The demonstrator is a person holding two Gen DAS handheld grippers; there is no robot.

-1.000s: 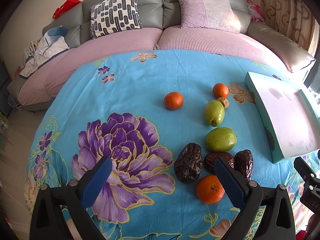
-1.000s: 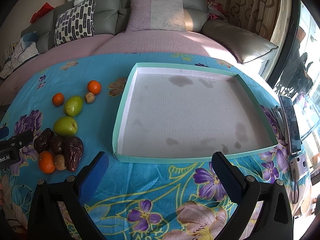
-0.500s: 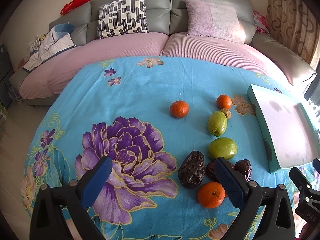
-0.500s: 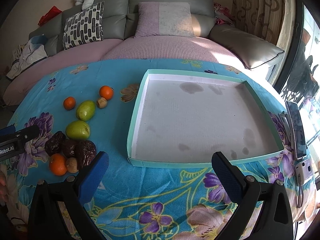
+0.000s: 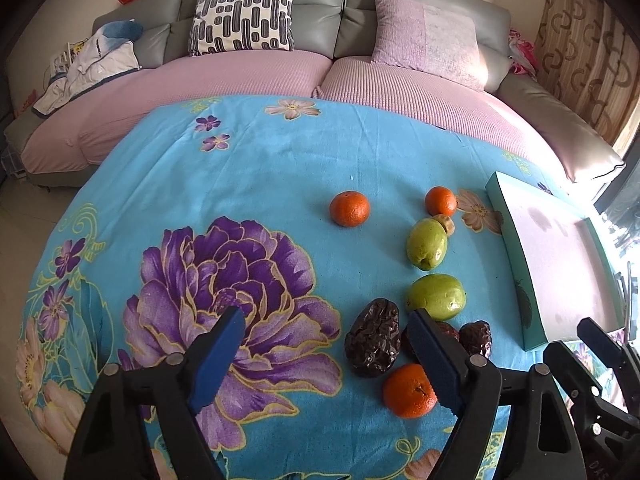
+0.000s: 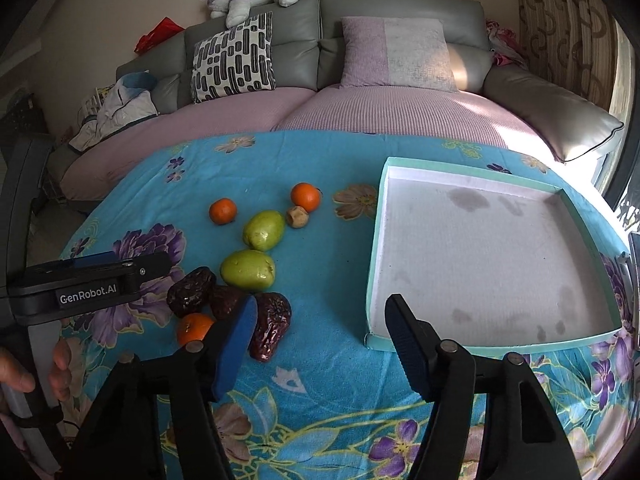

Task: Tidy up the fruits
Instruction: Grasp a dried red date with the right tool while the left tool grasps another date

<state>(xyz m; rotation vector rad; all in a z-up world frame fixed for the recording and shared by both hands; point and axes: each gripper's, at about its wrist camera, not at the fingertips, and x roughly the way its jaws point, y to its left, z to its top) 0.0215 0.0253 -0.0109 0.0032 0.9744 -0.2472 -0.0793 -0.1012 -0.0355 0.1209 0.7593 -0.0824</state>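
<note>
Fruit lies loose on a blue flowered cloth: three oranges, with the nearest (image 5: 410, 390) by my left gripper, two green fruits (image 5: 436, 296) (image 6: 248, 271), dark wrinkled dates (image 5: 374, 342) (image 6: 272, 326) and a small brown nut (image 6: 297, 216). A shallow teal tray (image 6: 374, 264) with a bare white floor sits to the right. My left gripper (image 5: 324, 340) is open, low over the cloth, its right finger just in front of the dates. My right gripper (image 6: 320, 332) is open between the dates and the tray's near left corner, holding nothing.
A grey sofa with pink covers, a patterned pillow (image 6: 232, 58) and a lilac pillow (image 6: 396, 54) curves behind the table. A phone (image 6: 634, 250) lies at the table's right edge. A person's hand (image 6: 24, 372) holds the left gripper's handle.
Both grippers have pulled back and tilted up, so the sofa shows more. The right gripper has swung left toward the fruit. All fruit lies where it was.
</note>
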